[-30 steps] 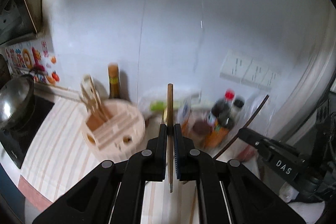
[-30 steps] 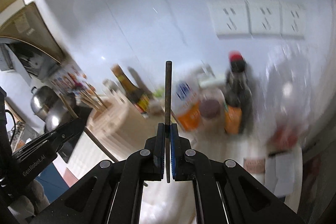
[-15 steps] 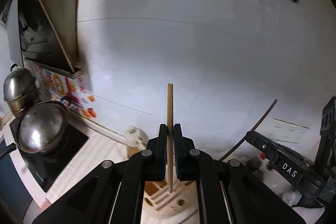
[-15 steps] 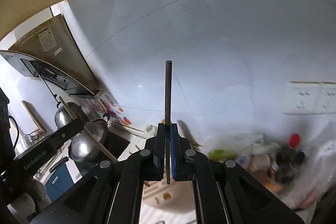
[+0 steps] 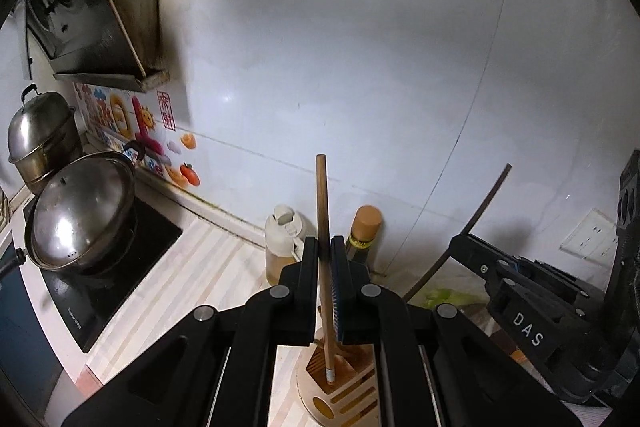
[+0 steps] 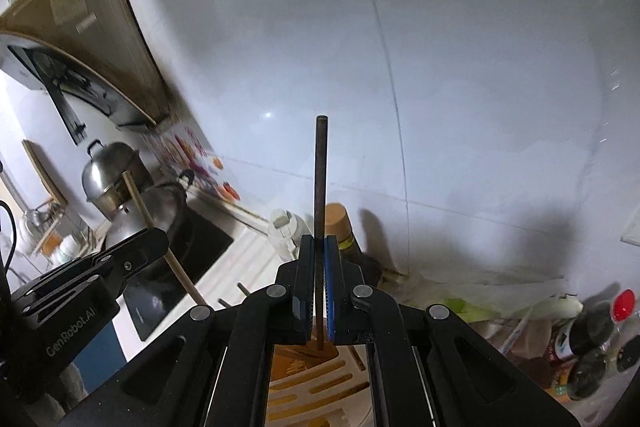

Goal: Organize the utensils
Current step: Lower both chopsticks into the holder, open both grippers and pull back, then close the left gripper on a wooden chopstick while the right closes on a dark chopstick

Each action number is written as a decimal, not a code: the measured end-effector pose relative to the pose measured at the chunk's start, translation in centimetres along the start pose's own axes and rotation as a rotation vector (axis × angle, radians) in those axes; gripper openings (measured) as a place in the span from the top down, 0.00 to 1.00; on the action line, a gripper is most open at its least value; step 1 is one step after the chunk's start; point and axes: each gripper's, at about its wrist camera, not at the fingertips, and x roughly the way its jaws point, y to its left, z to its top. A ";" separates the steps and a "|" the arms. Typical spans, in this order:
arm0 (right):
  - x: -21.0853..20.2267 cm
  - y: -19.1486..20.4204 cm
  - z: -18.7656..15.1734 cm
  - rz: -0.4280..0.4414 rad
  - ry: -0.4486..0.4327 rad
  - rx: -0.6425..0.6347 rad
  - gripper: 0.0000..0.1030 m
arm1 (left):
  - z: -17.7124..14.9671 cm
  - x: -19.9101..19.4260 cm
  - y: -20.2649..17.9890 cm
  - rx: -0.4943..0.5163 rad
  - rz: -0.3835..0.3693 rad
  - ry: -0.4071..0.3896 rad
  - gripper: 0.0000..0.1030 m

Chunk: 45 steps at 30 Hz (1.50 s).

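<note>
My left gripper is shut on a light wooden chopstick held upright; its lower tip hangs just over a slot of the round wooden utensil holder. My right gripper is shut on a dark chopstick, also upright, its lower tip just above the same holder. The right gripper with its dark chopstick shows at the right of the left wrist view. The left gripper with its light chopstick shows at the left of the right wrist view.
Behind the holder stand a cream jar and a brown-capped bottle against the white wall. Two steel pots sit on a black cooktop at left. Sauce bottles and bags crowd the right counter.
Both grippers have swung from facing the right-hand bottles to the holder by the wall, and now sit lower over it, chopstick tips at its slots. Both stayed shut.
</note>
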 end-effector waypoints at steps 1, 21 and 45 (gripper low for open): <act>0.7 0.0 -0.1 0.002 0.020 -0.006 0.96 | -0.1 0.2 -0.1 0.005 0.001 0.008 0.96; -5.3 -4.3 -3.6 -0.041 0.117 0.121 0.26 | -3.9 -5.9 2.7 -0.082 0.095 0.027 0.00; -8.9 -19.8 -31.4 -0.355 0.463 0.437 0.49 | -26.0 1.8 -9.6 0.273 0.062 0.450 0.00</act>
